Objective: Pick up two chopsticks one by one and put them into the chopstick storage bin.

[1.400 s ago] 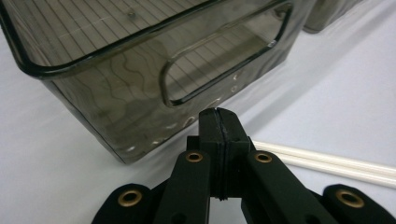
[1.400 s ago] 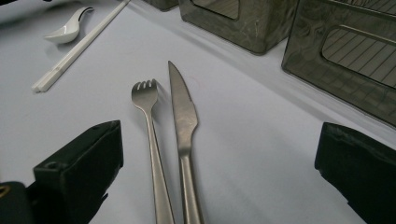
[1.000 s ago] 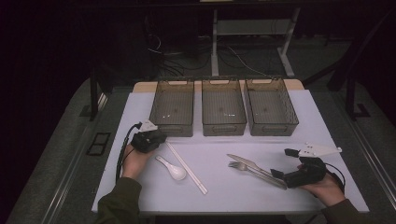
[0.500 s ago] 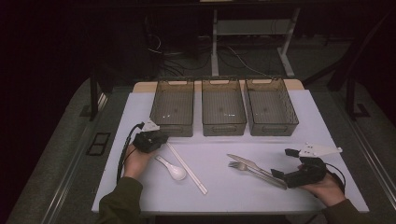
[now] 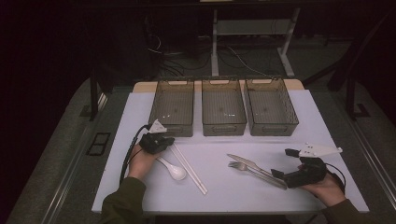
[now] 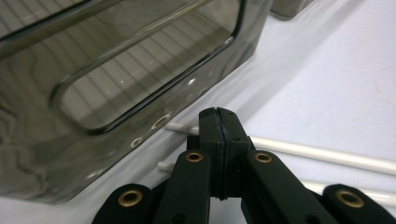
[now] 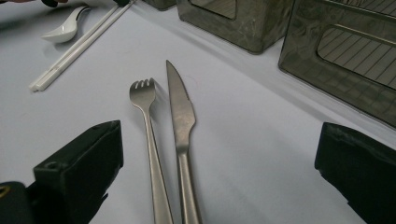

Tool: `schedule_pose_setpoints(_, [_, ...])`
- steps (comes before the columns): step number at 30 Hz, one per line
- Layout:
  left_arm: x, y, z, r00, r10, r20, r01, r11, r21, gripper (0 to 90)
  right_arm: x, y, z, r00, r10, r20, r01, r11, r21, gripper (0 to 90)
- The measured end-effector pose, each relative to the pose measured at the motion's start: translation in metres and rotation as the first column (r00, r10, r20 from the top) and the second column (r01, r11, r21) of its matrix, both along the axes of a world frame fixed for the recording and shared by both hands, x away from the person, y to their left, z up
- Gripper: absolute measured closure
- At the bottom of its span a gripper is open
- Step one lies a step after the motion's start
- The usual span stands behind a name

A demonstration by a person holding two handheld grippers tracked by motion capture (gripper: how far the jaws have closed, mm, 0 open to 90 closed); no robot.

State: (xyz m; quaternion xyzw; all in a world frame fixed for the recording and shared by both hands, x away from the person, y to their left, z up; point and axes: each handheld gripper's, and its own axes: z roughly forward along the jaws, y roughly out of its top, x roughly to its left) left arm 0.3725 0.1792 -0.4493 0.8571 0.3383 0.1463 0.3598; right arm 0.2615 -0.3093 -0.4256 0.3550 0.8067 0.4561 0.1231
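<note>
My right gripper (image 7: pixel 219 177) has its jaws wide apart around the handles of the fork (image 7: pixel 148 135) and knife (image 7: pixel 181 126), which lie side by side; closing here could catch both or skid one off. My left gripper (image 6: pixel 218 122) is pressed shut on nothing, its tip over the white chopsticks (image 6: pixel 322 153) beside the spoon (image 5: pixel 173 171). Close behind stands the left bin (image 5: pixel 172 108), easy to bump. The open table (image 5: pixel 299 116) between the hands gives room.
</note>
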Motion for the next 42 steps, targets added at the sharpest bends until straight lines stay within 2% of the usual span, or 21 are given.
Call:
schedule_pose_setpoints(9, [-0.003, -0.005, 0.002, 0.9996, -0.026, -0.007, 0.026, 0.9996, 0.007, 88.6, 0.000, 0.000, 0.000, 1.0000, 0.000, 0.002, 0.000, 1.000, 0.001, 1.0])
schedule_pose_setpoints(11, [-0.006, -0.007, 0.005, 0.9994, -0.032, -0.011, 0.032, 0.9995, -0.005, 88.6, 0.000, 0.000, 0.001, 1.0000, -0.002, 0.003, 0.002, 1.000, 0.000, 1.0])
schedule_pose_setpoints(13, [-0.010, -0.011, 0.009, 0.9988, -0.049, -0.006, 0.049, 0.9987, -0.014, 88.6, 0.000, -0.001, 0.001, 1.0000, -0.003, 0.003, 0.003, 1.000, 0.000, 1.0])
schedule_pose_setpoints(18, [-0.031, -0.027, 0.020, 0.9893, -0.144, -0.019, 0.144, 0.9891, -0.032, 88.5, 0.000, -0.001, 0.001, 1.0000, -0.004, 0.001, 0.004, 1.000, 0.001, 1.0])
schedule_pose_setpoints(19, [-0.031, -0.027, 0.020, 0.9893, -0.144, -0.019, 0.144, 0.9891, -0.032, 88.5, 0.000, -0.001, 0.001, 1.0000, -0.004, 0.001, 0.004, 1.000, 0.001, 1.0])
schedule_pose_setpoints(20, [-0.038, -0.032, 0.022, 0.9844, -0.174, -0.030, 0.172, 0.9843, -0.038, 88.5, -0.001, -0.001, 0.001, 1.0000, -0.002, 0.003, 0.002, 1.000, 0.001, 1.0])
schedule_pose_setpoints(21, [-0.038, -0.032, 0.022, 0.9844, -0.174, -0.030, 0.172, 0.9843, -0.038, 88.5, -0.001, -0.001, 0.001, 1.0000, -0.002, 0.003, 0.002, 1.000, 0.001, 1.0])
schedule_pose_setpoints(23, [-0.045, -0.038, 0.024, 0.9781, -0.205, -0.039, 0.203, 0.9782, -0.046, 88.6, -0.001, -0.001, 0.001, 1.0000, -0.002, 0.003, 0.002, 1.000, 0.001, 1.0])
schedule_pose_setpoints(24, [-0.052, -0.044, 0.024, 0.9708, -0.234, -0.053, 0.231, 0.9715, -0.052, 88.6, -0.001, -0.001, 0.001, 1.0000, -0.003, 0.003, 0.003, 1.000, 0.001, 1.0])
schedule_pose_setpoints(25, [-0.052, -0.044, 0.024, 0.9708, -0.234, -0.053, 0.231, 0.9715, -0.052, 88.6, -0.001, -0.001, 0.001, 1.0000, -0.003, 0.003, 0.003, 1.000, 0.003, 1.0])
schedule_pose_setpoints(26, [-0.057, -0.050, 0.024, 0.9605, -0.269, -0.072, 0.266, 0.9630, -0.042, 88.6, -0.001, -0.001, 0.001, 1.0000, -0.004, 0.003, 0.004, 1.000, 0.003, 1.0])
schedule_pose_setpoints(28, [-0.063, -0.056, 0.023, 0.9487, -0.302, -0.094, 0.301, 0.9534, -0.026, 88.6, -0.001, -0.001, 0.001, 1.0000, -0.006, 0.004, 0.006, 1.000, 0.004, 1.0])
schedule_pose_setpoints(29, [-0.066, -0.059, 0.023, 0.9436, -0.315, -0.102, 0.314, 0.9490, -0.024, 88.6, -0.001, -0.001, 0.001, 1.0000, -0.007, 0.004, 0.007, 1.000, 0.005, 1.0])
schedule_pose_setpoints(30, [-0.066, -0.059, 0.023, 0.9436, -0.315, -0.102, 0.314, 0.9490, -0.024, 88.6, -0.001, -0.002, 0.001, 1.0000, -0.007, 0.004, 0.007, 1.000, 0.005, 1.0])
schedule_pose_setpoints(31, [-0.068, -0.061, 0.022, 0.9378, -0.330, -0.109, 0.329, 0.9439, -0.021, 88.6, -0.001, -0.002, 0.001, 1.0000, -0.007, 0.004, 0.007, 1.000, 0.005, 1.0])
schedule_pose_setpoints(32, [-0.074, -0.065, 0.021, 0.9261, -0.357, -0.122, 0.357, 0.9338, -0.020, 88.6, -0.001, -0.002, 0.001, 1.0000, -0.008, 0.004, 0.008, 1.000, 0.005, 1.0])
schedule_pose_setpoints(34, [-0.077, -0.067, 0.020, 0.9237, -0.361, -0.130, 0.361, 0.9324, -0.024, 88.6, -0.001, -0.002, 0.002, 1.0000, -0.008, 0.003, 0.008, 1.000, 0.007, 1.0])
schedule_pose_setpoints(35, [-0.080, -0.071, 0.018, 0.9160, -0.378, -0.135, 0.379, 0.9253, -0.019, 88.6, -0.001, -0.002, 0.002, 1.0000, -0.009, 0.003, 0.009, 1.000, 0.008, 1.0])
schedule_pose_setpoints(37, [-0.081, -0.073, 0.017, 0.9130, -0.384, -0.138, 0.385, 0.9226, -0.017, 88.6, -0.001, -0.002, 0.002, 1.0000, -0.008, 0.004, 0.008, 1.000, 0.006, 1.0])
schedule_pose_setpoints(40, [-0.082, -0.078, 0.014, 0.8984, -0.412, -0.151, 0.415, 0.9095, -0.012, 88.6, -0.001, -0.002, 0.002, 1.0000, -0.008, 0.004, 0.008, 1.000, 0.007, 1.0])
schedule_pose_setpoints(42, [-0.083, -0.079, 0.014, 0.8971, -0.413, -0.157, 0.416, 0.9093, -0.015, 88.6, -0.001, -0.002, 0.002, 1.0000, -0.009, 0.004, 0.009, 1.000, 0.007, 1.0])
